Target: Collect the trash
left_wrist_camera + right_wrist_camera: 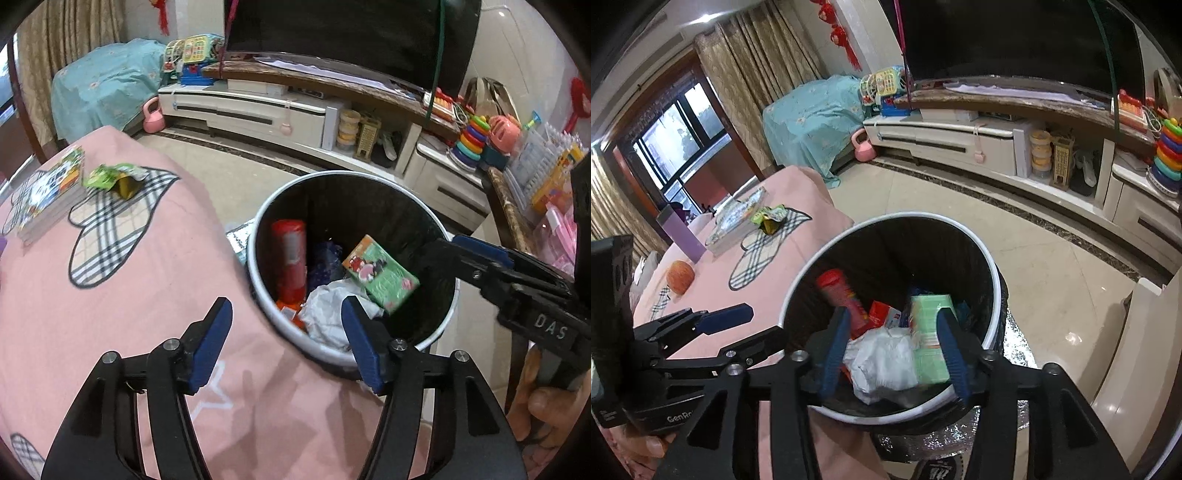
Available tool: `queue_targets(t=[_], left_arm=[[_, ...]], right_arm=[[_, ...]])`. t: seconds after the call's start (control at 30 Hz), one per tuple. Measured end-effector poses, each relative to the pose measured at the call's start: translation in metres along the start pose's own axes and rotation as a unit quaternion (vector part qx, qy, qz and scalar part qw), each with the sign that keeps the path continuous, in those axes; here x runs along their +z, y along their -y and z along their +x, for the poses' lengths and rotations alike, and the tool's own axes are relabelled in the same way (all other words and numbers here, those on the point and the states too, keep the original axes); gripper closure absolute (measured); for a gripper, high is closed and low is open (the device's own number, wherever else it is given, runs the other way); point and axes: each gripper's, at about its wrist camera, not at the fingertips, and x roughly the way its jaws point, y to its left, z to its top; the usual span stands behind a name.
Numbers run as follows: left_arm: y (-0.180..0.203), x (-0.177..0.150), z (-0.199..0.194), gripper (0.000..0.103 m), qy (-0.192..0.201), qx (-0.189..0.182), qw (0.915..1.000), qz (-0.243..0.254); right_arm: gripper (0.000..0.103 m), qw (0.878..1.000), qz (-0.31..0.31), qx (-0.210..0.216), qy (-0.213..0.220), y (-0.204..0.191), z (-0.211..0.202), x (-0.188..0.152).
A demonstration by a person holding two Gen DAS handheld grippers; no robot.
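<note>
A home living room: television [1015,37], toy-strewn cabinet [960,144], curtains [757,74].

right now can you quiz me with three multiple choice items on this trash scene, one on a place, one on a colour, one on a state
1. Where is the green wrapper?
A. on the pink tablecloth by the books
B. in the bin
C. on the floor

2. What colour is the tall canister in the bin?
A. blue
B. red
C. yellow

3. How is the right claw?
A. shut on the green box
B. shut on white paper
C. open, holding nothing

Answers:
1 A, it lies on the cloth beside the book stack.
2 B, its body is red in both views.
3 C, its fingers stand apart over the bin, with the green box and crumpled white paper below.
</note>
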Motion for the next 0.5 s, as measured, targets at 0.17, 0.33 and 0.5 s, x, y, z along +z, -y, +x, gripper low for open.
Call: queue_targets(t=[0.17, 0.33, 0.5], left_arm=[[-0.015, -0.016, -0.018, 0.038, 0.013, -0.002, 0.9996, -0.023], [-0.031, -0.039, -0.037, 0.036, 0.031, -0.004, 0.9983, -0.049], [-0.044, -0.068, -0.052, 0.034, 0.042, -0.004, 0.9964, -0.074]], right_arm=[[0.039, 1.0, 0.004, 0.001, 0.022, -0.01, -0.016, -0.007], [0.021, 0.999, 0.014, 0.011, 0.042, -0.022, -0.032, -0.022], [0.007, 0.998, 0.03, 0.022, 0.059, -0.033, -0.046, -0.044]])
